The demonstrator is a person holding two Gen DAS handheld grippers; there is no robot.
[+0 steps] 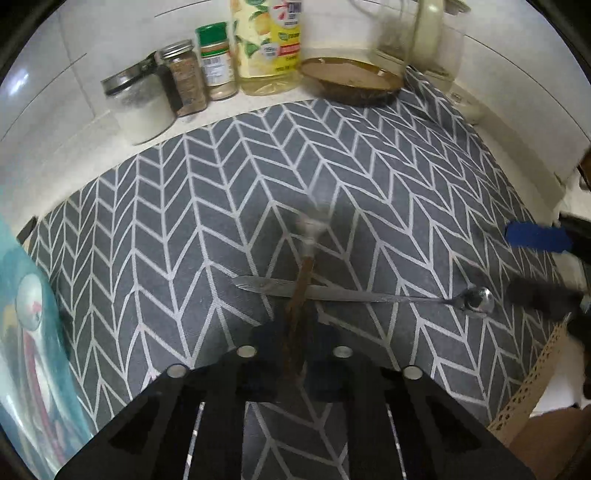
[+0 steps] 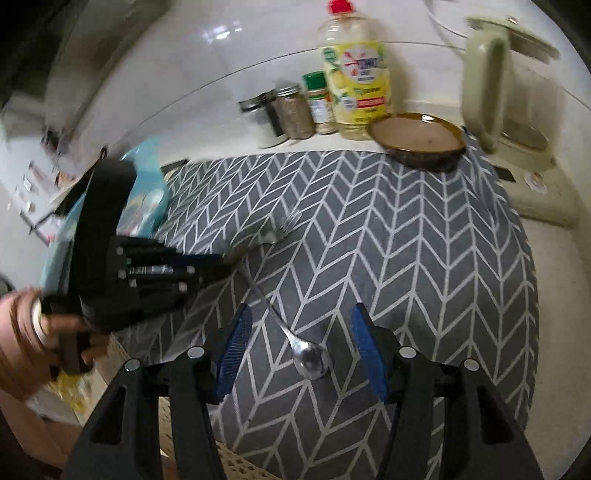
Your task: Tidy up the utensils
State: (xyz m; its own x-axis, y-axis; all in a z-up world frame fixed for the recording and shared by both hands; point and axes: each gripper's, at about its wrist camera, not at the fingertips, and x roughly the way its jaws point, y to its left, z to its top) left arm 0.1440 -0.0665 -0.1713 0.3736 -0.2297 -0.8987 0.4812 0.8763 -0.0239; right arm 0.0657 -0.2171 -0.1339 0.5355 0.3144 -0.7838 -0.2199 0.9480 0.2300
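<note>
On a grey herringbone cloth (image 2: 406, 236), the left gripper (image 1: 295, 354) is pinching the brown handle of a fork (image 1: 301, 295), its blurred tines pointing toward twelve o'clock. The fork is crossing over a long spoon (image 2: 310, 358) lying on the cloth. The right gripper (image 2: 301, 354) is hovering with blue pads (image 2: 369, 354) apart, the spoon's bowl between them, untouched. A brown bowl (image 2: 417, 142) is sitting at one o'clock.

A brown-handled fork (image 1: 303, 291) is motion-blurred, its tines a pale smear. The long steel spoon's (image 1: 369, 293) handle is partly hidden beneath it. A cream electric kettle (image 1: 424, 33) and yellow-labelled oil bottle (image 1: 267, 40) are cut off at the top edge.
</note>
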